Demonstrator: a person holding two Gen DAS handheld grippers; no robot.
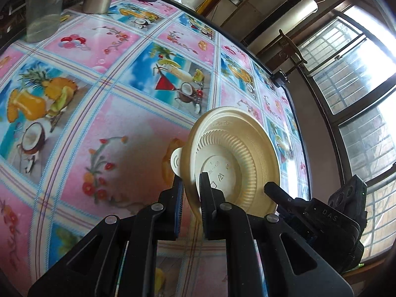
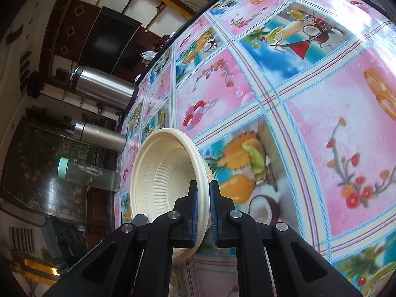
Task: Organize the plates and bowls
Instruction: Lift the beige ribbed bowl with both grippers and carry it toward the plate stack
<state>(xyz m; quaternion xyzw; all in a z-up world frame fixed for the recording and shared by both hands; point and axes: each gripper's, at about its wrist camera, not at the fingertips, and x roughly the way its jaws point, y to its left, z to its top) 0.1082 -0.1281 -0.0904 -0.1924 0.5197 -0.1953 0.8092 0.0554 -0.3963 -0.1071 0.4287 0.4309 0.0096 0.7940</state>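
Ribbed cream bowl (image 1: pixel 237 158) rim pinched by left hand-held gripper (image 1: pixel 191 188); right hand-held gripper (image 2: pixel 203 198) likewise, over glossy tablecloth (image 1: pixel 104 79).

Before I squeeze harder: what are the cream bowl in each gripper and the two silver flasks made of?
Cream ribbed bowl in the left hand-held gripper and cream ribbed bowl in the right hand-held gripper: probably thin moulded plastic or pulp, matte, with embossed base marks and a pressed rim pattern. Silver cylindrical flasks: apparently brushed stainless steel, showing streaky reflections.
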